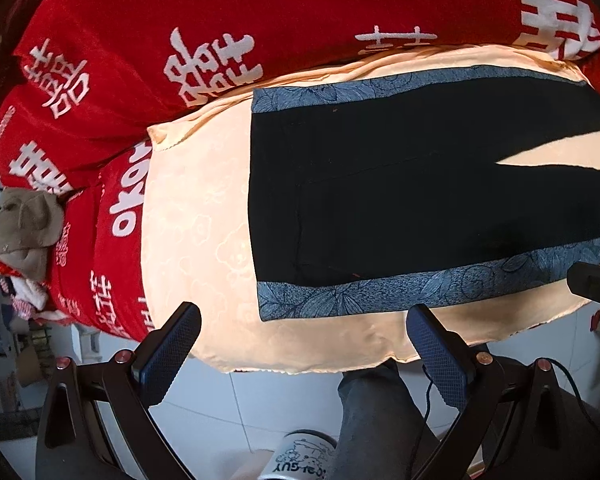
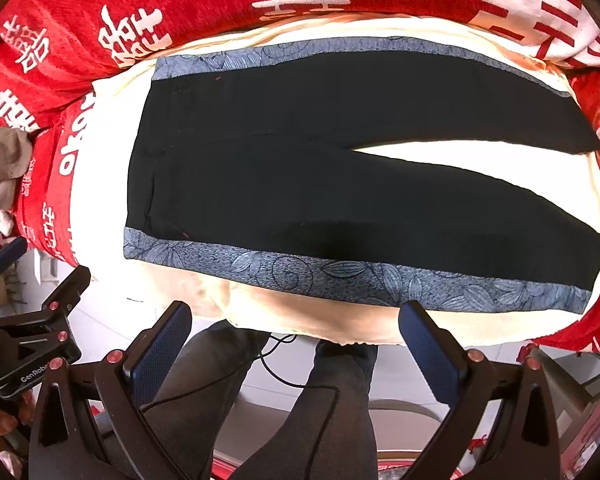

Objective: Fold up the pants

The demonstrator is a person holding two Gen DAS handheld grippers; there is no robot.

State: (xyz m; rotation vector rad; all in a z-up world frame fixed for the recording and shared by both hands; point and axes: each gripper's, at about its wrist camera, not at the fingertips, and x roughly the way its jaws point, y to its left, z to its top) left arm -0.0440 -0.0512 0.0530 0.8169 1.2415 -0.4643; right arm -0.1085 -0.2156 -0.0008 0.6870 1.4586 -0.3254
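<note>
Black pants (image 2: pixel 340 184) with blue floral side stripes lie flat on a cream cloth (image 2: pixel 100 184), waistband to the left, both legs spread toward the right. They also show in the left wrist view (image 1: pixel 400 192). My left gripper (image 1: pixel 304 332) is open and empty, held off the near edge of the cloth, just short of the near blue stripe (image 1: pixel 380 292). My right gripper (image 2: pixel 296 326) is open and empty, also off the near edge, short of the near stripe (image 2: pixel 340 276). The left gripper also shows at the left of the right wrist view (image 2: pixel 40 312).
A red bedcover with white characters (image 1: pixel 180 40) surrounds the cream cloth. A crumpled tan garment (image 1: pixel 24 228) lies at the far left. The person's legs (image 2: pixel 332 408) and a cable are below the bed's edge, over a tiled floor (image 1: pixel 240 400).
</note>
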